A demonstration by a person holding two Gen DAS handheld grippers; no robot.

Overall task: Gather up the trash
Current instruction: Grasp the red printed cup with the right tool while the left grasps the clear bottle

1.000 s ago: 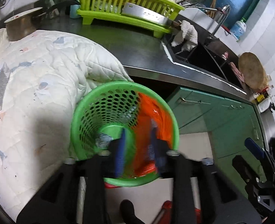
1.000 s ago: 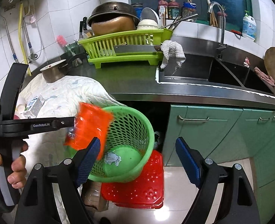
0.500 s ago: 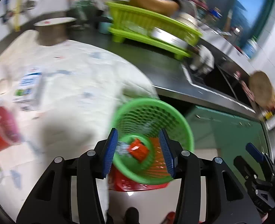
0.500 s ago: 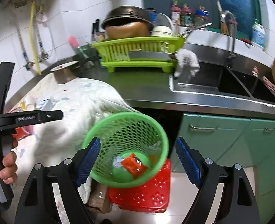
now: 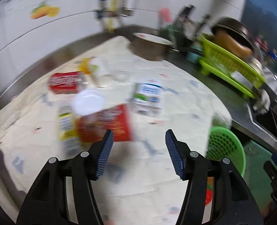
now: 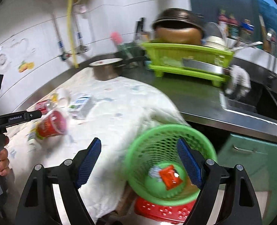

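Left gripper [image 5: 139, 151], fingers just widened and released, faces the light, crushable red cup [image 5: 104, 123] at eleven o'clock; grasp its sidewall.

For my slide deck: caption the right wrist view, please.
Open right hand-held gripper above green mesh plastic basket holding an orange wrapper.

Steel counter [image 6: 185, 91], white cloth [image 5: 176, 101], trash
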